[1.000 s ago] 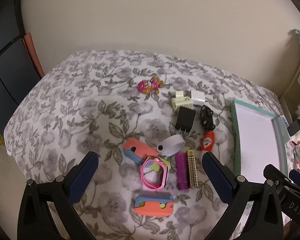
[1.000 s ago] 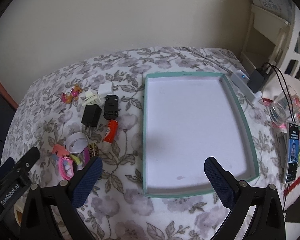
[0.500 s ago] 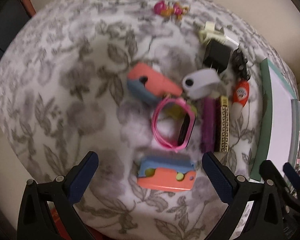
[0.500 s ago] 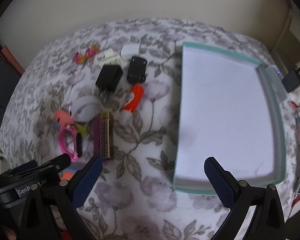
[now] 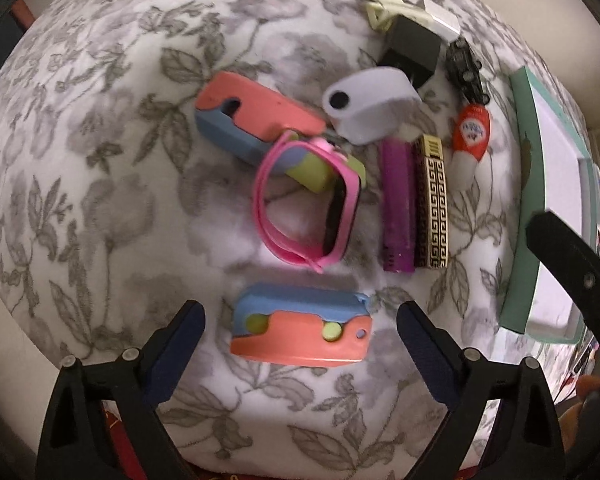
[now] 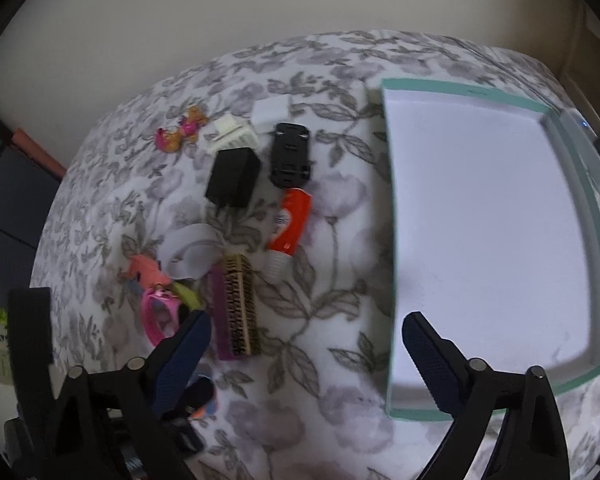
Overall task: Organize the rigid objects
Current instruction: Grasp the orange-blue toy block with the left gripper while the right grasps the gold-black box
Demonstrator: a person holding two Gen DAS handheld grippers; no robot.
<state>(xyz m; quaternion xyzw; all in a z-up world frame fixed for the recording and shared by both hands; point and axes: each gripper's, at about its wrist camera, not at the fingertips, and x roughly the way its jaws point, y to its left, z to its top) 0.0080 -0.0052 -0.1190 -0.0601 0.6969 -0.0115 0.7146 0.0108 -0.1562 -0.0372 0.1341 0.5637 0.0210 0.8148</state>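
Note:
My left gripper [image 5: 300,320] points straight down, its jaws wide and closing. A coral-and-blue toy [image 5: 300,332] lies between the fingers, and the pads are clear of it. Beyond it lie a pink watch [image 5: 304,204], a second coral-and-blue toy [image 5: 252,120], a purple cylinder [image 5: 398,204], a gold patterned lighter [image 5: 432,204] and an orange glue tube [image 5: 470,140]. My right gripper [image 6: 306,328] hangs over the floral cloth beside the teal tray [image 6: 460,89]. Its jaws are wide and closing, with nothing between them.
A pale oval piece [image 5: 370,108], a black charger [image 6: 234,178], a black toy car [image 6: 290,154], a cream clip [image 5: 384,12] and a pink figurine [image 6: 180,132] lie farther back. The bed ends close below the left gripper. A wall stands behind the bed.
Both grippers have sunk toward the bed. The left one tipped down over the toy cluster. The right one shifted left, off the tray onto the cloth. Both pairs of jaws narrowed slightly.

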